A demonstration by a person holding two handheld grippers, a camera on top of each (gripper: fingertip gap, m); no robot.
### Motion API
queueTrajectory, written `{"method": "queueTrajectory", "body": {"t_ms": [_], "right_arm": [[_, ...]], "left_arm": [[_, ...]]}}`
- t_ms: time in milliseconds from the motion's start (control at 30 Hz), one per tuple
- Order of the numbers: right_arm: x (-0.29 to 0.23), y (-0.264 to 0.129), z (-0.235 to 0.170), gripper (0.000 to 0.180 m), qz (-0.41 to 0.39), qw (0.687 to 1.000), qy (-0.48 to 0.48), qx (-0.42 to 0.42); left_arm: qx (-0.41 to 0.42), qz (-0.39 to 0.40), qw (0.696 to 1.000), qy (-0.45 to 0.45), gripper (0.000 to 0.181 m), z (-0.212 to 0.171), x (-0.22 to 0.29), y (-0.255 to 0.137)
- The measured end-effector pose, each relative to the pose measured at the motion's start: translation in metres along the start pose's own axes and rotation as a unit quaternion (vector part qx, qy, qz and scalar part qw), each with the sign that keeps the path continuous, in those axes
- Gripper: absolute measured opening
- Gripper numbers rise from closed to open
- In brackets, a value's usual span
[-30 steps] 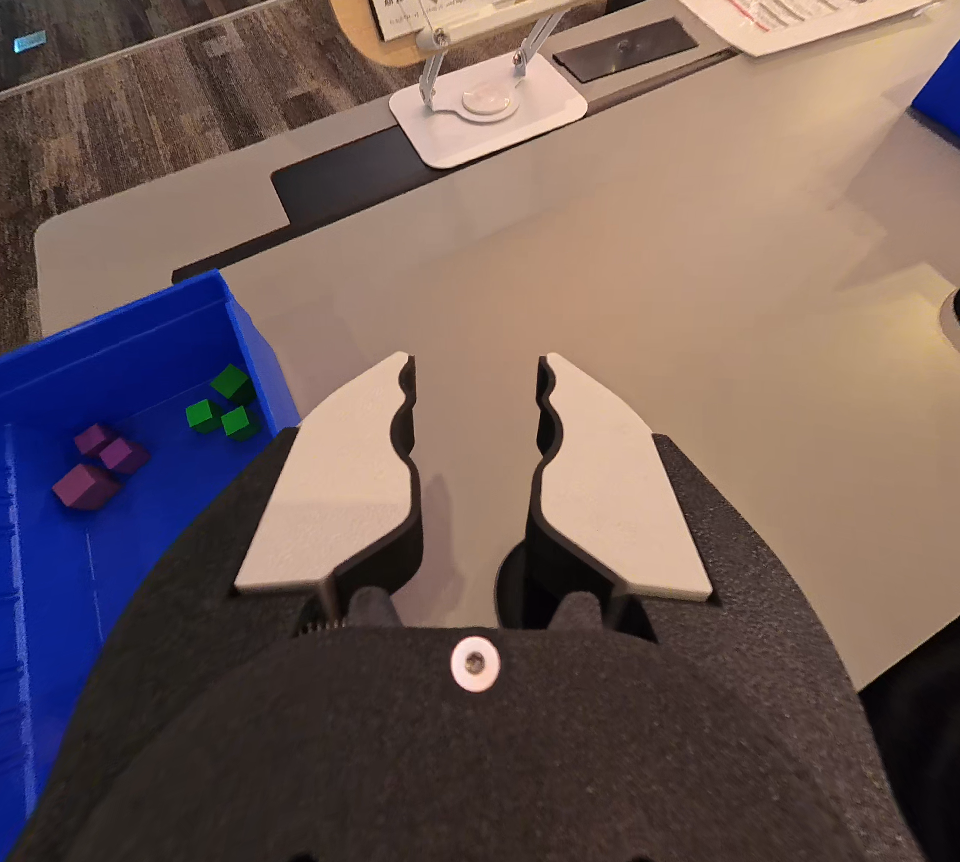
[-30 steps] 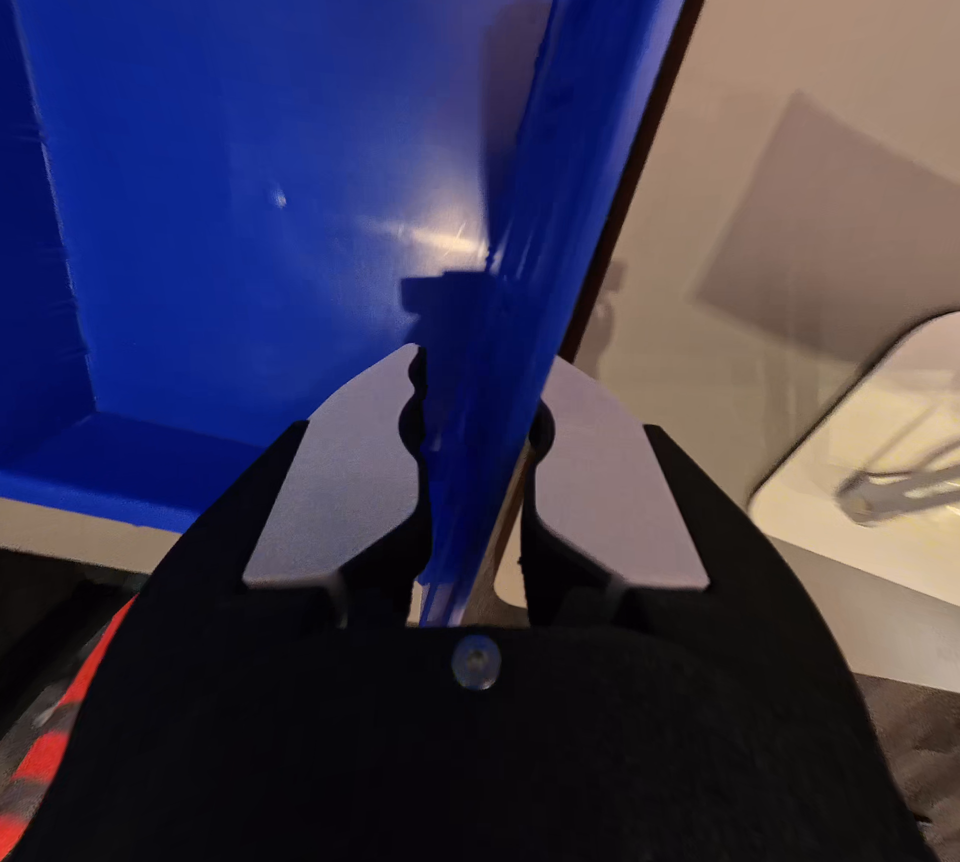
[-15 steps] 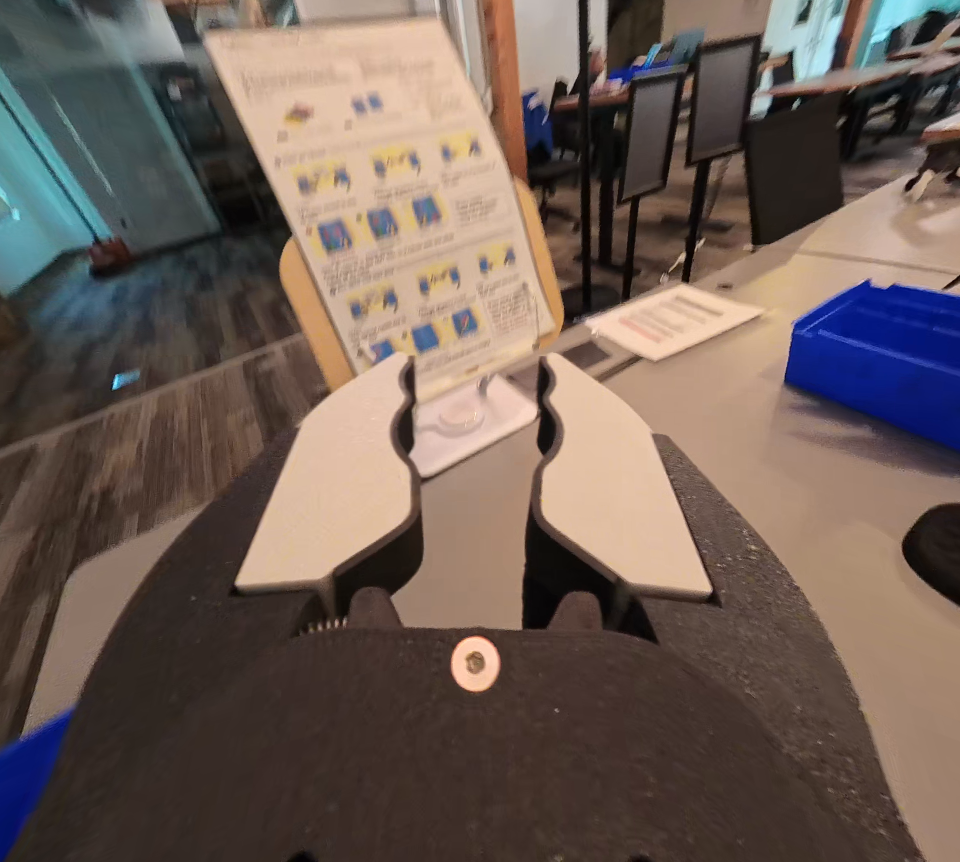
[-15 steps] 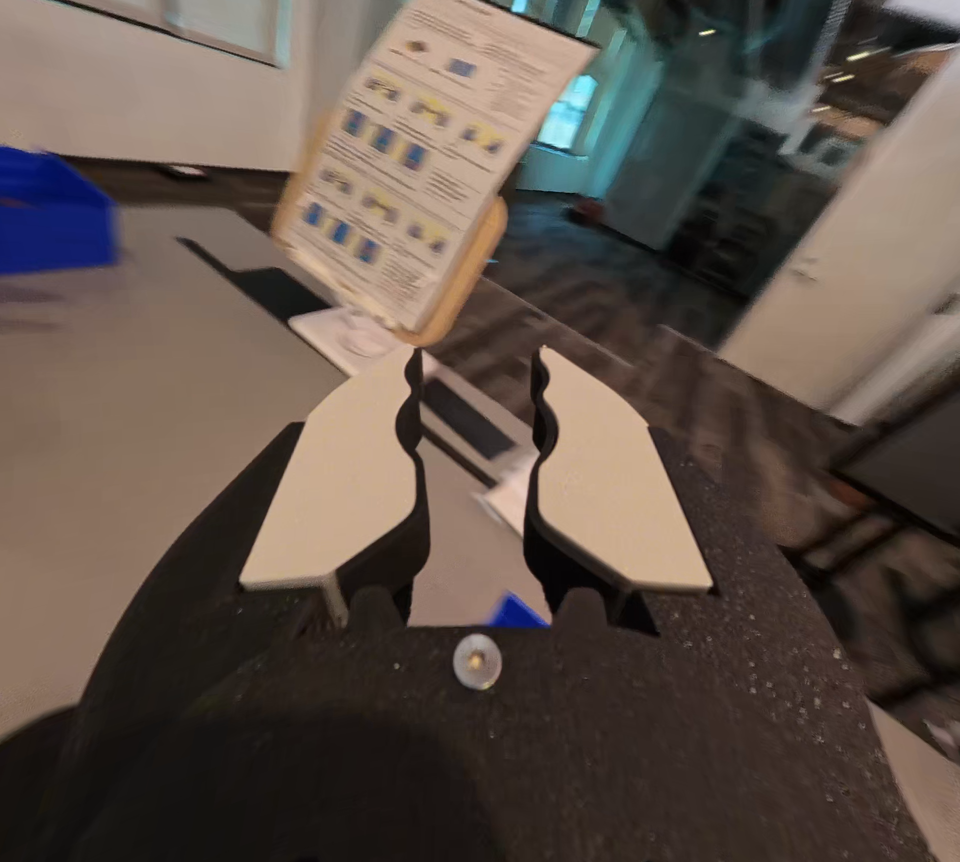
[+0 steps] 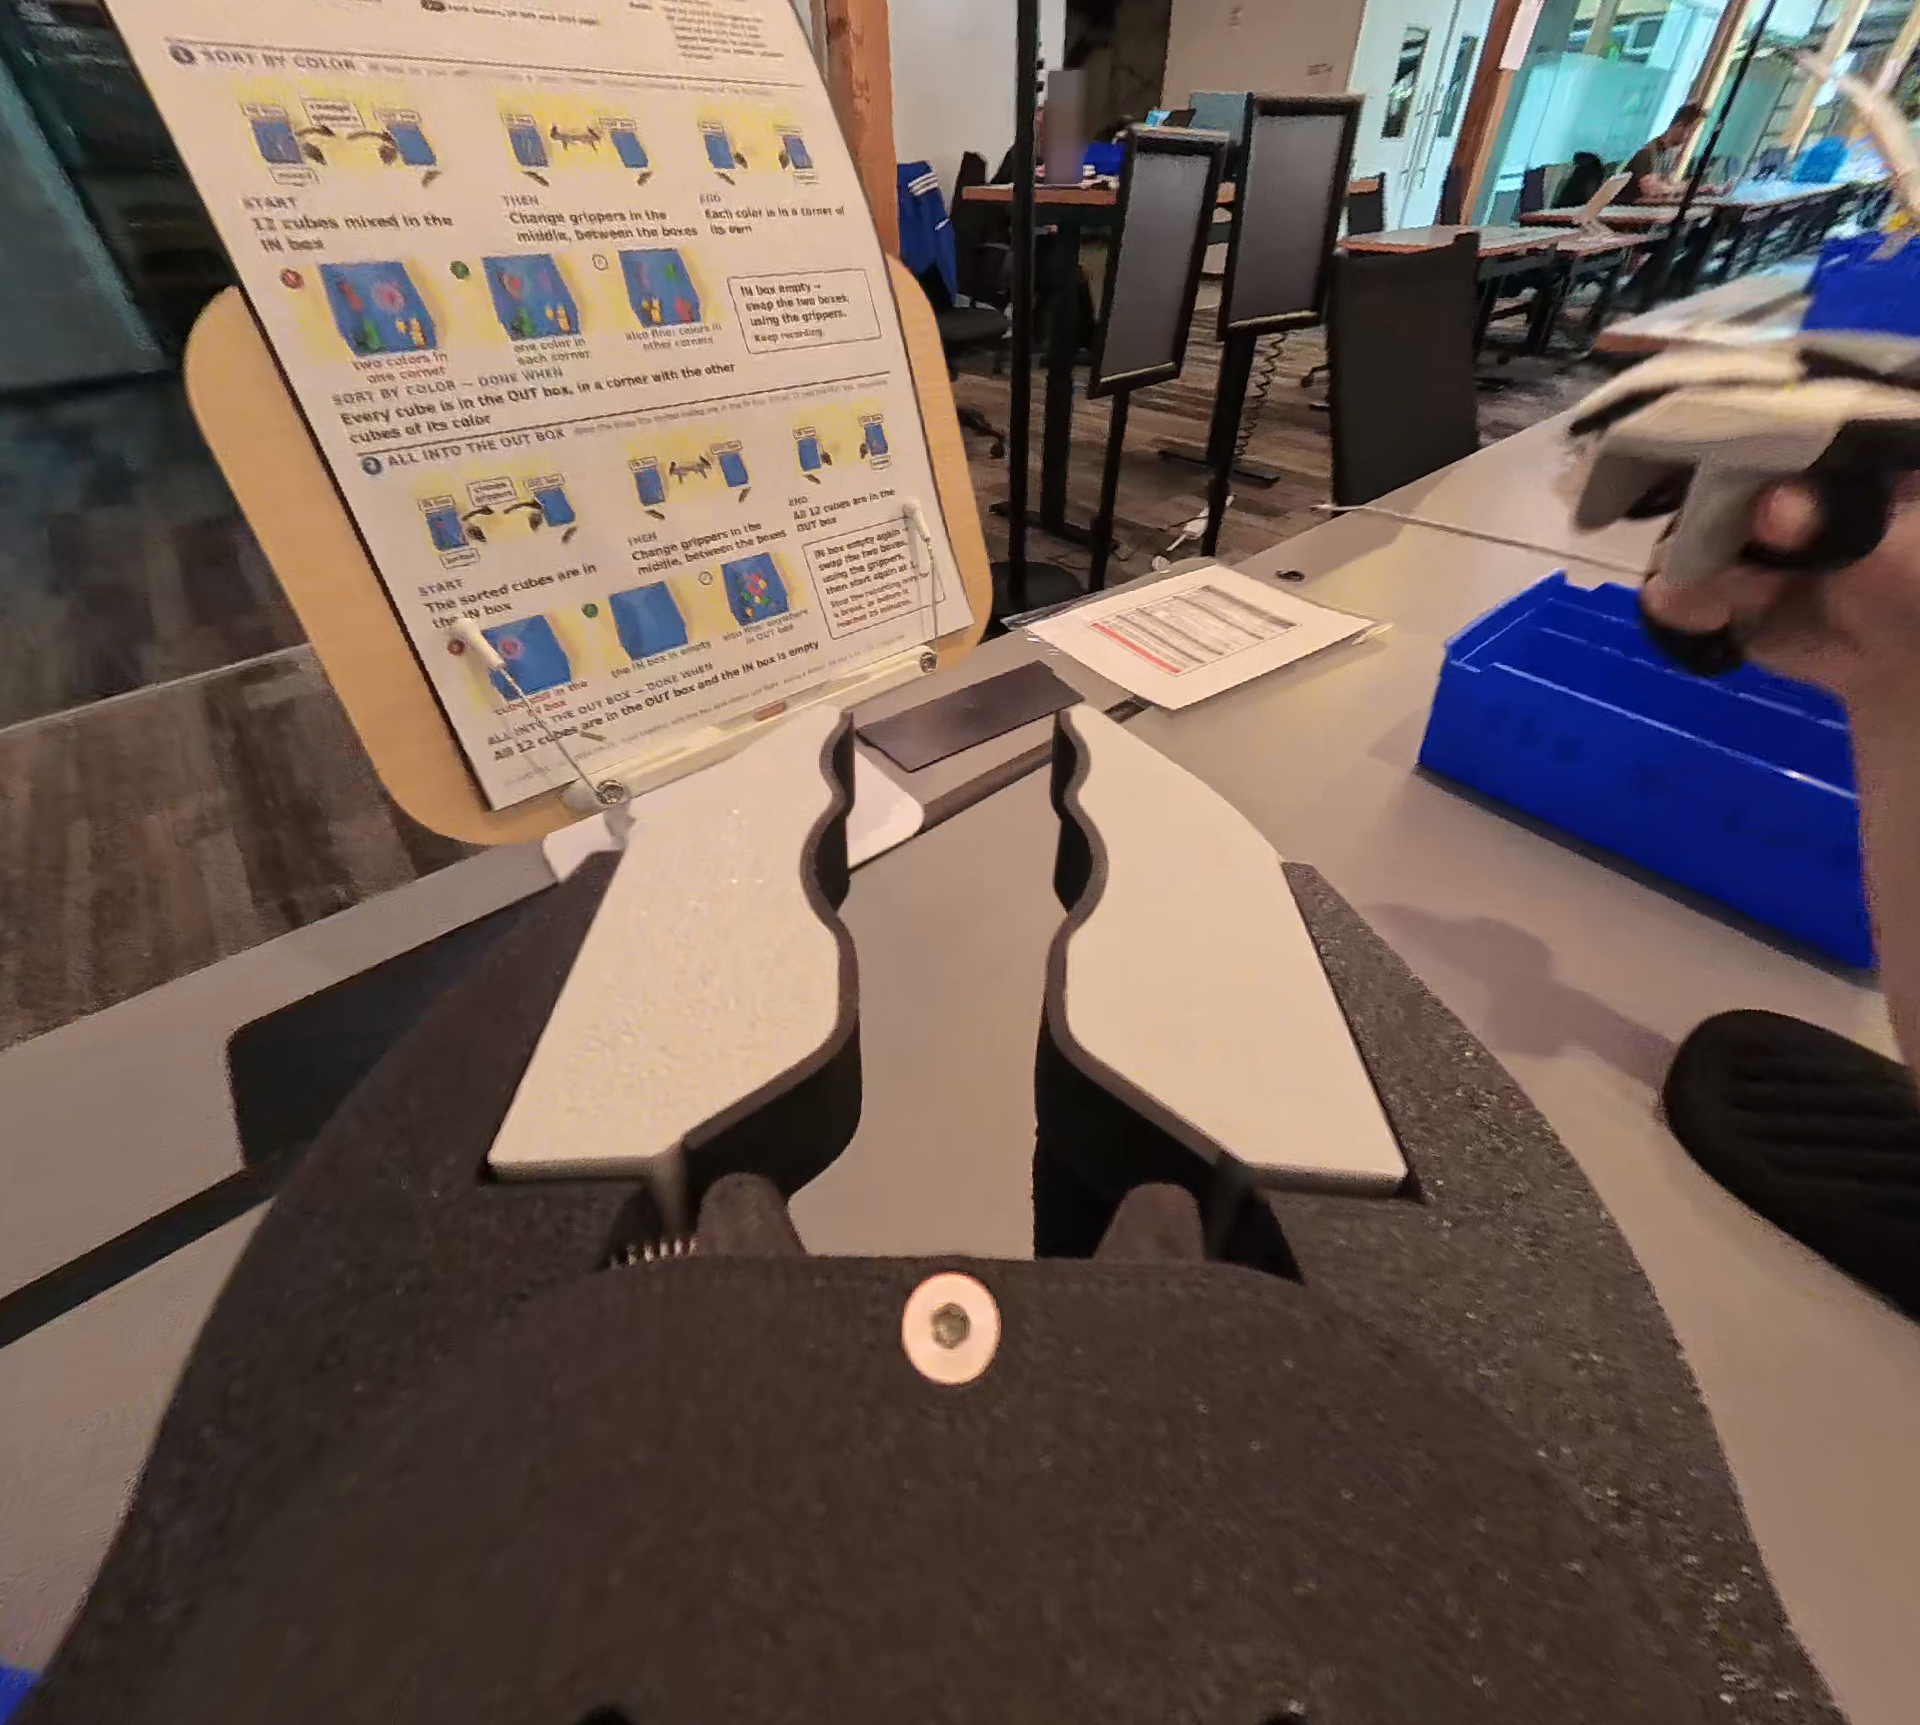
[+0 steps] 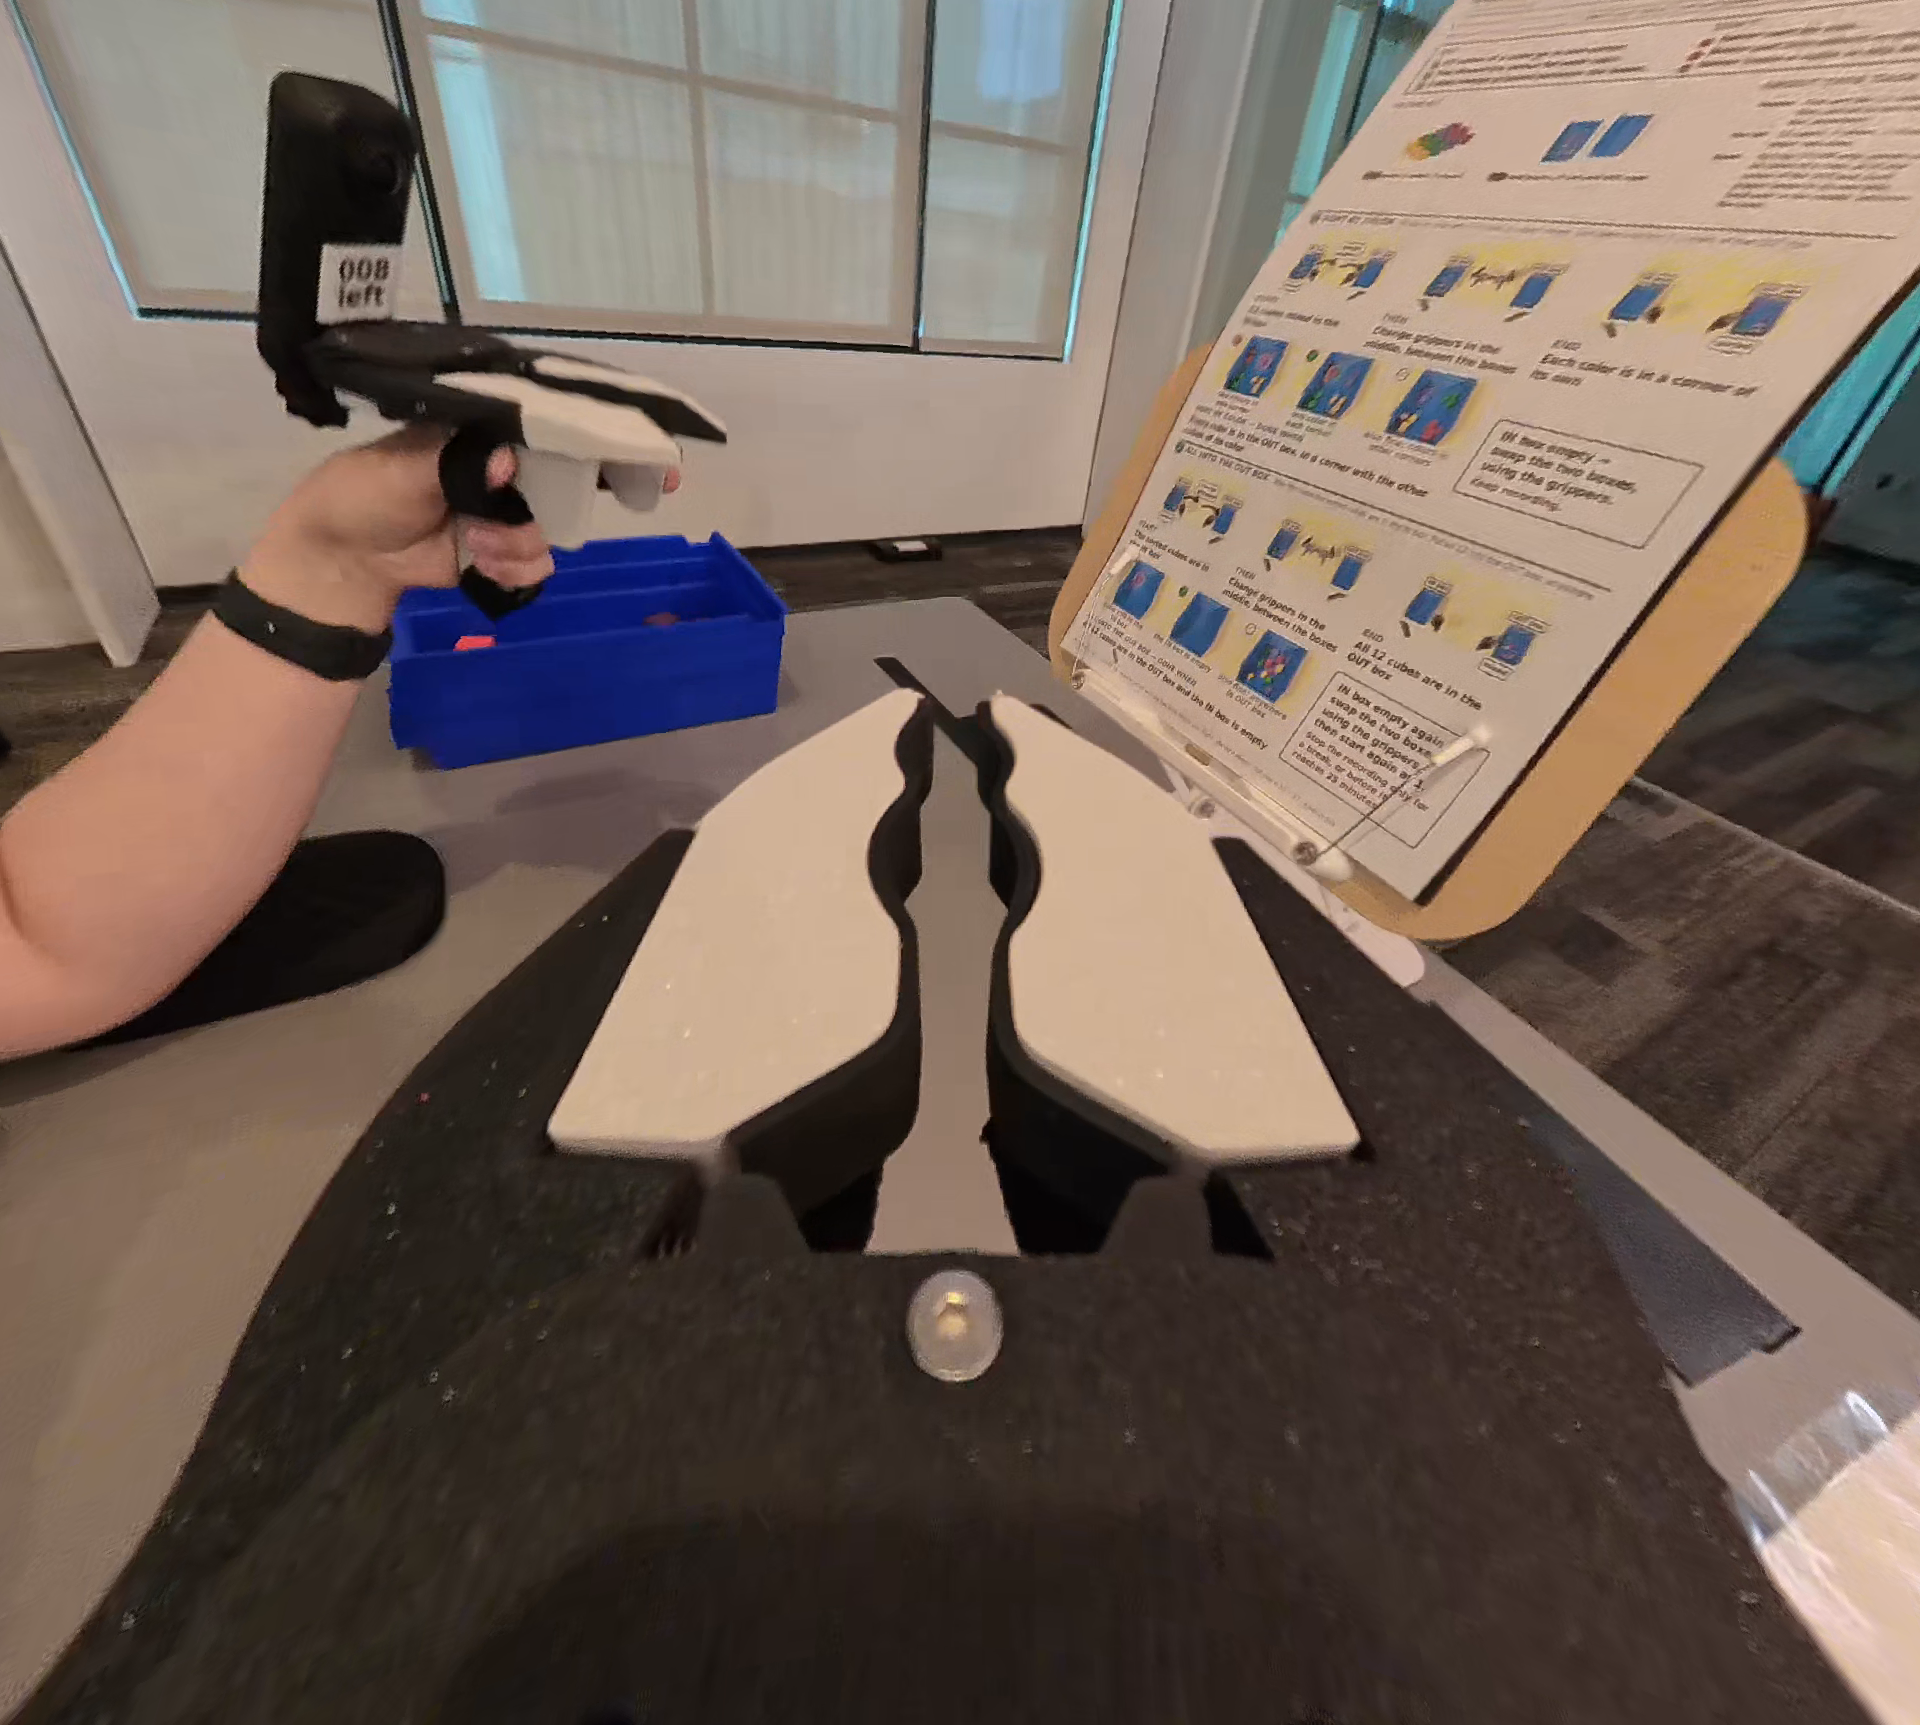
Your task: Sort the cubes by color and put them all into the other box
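Left gripper point(image 5: 951, 740), fingers parted and empty, held above the grey tabletop point(image 5: 1403, 844), facing the instruction board point(image 5: 499, 304). Right gripper point(image 6: 954, 709), fingers nearly closed with a narrow gap, grasping nothing. One blue box point(image 5: 1621, 771) rests on the tabletop at right; the other blue box point(image 6: 582, 678), at left, contains a red cube point(image 6: 473, 641).

glossy plastic box point(image 5: 1621, 782), matt table point(image 5: 1403, 854)

Dark plank floor point(image 5: 156, 844), timber posts point(image 5: 852, 13), desks point(image 5: 1455, 241), and a white-framed window point(image 6: 675, 65) behind.
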State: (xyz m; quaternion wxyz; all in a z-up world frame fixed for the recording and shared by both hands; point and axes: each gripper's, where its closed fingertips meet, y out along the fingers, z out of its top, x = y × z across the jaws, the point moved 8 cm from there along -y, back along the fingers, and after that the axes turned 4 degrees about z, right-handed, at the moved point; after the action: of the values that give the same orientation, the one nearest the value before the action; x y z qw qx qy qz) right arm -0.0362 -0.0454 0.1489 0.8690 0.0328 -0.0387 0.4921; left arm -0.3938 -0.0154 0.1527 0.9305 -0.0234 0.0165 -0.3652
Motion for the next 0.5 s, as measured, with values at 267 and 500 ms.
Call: {"method": "queueTrajectory", "body": {"t_ms": [267, 500], "right_arm": [[0.024, 0.019, -0.039, 0.000, 0.027, 0.997, 0.060, -0.027], [0.026, 0.028, -0.046, 0.000, -0.021, 0.998, 0.040, -0.034]], "left_arm": [[0.005, 0.001, 0.999, -0.033, 0.025, -0.014, -0.021, 0.000], [0.007, -0.001, 0.999, -0.048, 0.023, -0.019, -0.035, -0.009]]}}
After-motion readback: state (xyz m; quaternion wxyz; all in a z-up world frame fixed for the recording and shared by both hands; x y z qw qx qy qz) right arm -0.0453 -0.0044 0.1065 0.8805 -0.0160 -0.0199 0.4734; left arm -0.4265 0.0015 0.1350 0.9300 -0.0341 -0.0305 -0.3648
